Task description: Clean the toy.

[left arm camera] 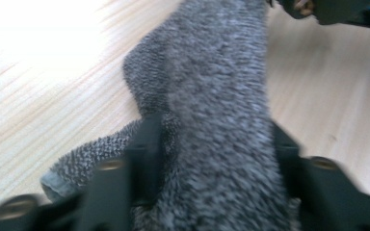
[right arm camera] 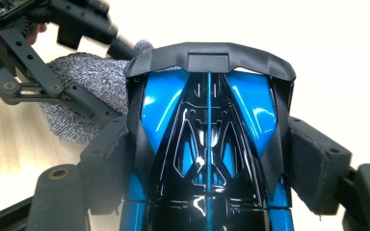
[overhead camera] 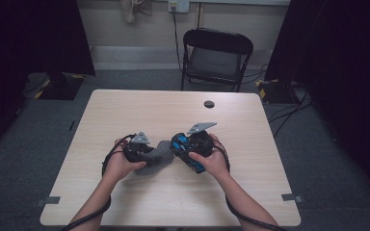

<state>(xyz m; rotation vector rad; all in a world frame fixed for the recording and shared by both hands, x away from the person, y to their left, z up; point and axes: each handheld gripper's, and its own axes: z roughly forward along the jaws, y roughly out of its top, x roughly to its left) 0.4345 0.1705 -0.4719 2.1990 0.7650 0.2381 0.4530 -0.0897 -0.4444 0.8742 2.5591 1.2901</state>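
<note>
A grey knitted sock [overhead camera: 158, 158] lies on the wooden table [overhead camera: 173, 110] between my two hands. My left gripper [left arm camera: 217, 139] straddles the sock [left arm camera: 212, 96]: a black jaw stands on each side of the fabric, which runs flat between them, and the picture is blurred. My right gripper [right arm camera: 212, 161] is shut on a glossy blue and black toy car [right arm camera: 207, 125], with its pads against the car's two sides. The car [overhead camera: 188, 153] is held just right of the sock, nose toward it. In the right gripper view the left gripper [right arm camera: 108, 77] sits over the sock [right arm camera: 84, 82].
A dark round hole [overhead camera: 209, 104] marks the table's far side. A black folding chair [overhead camera: 216, 57] stands behind the table. Cables trail from both grippers over the near edge. Bare wood surrounds the hands.
</note>
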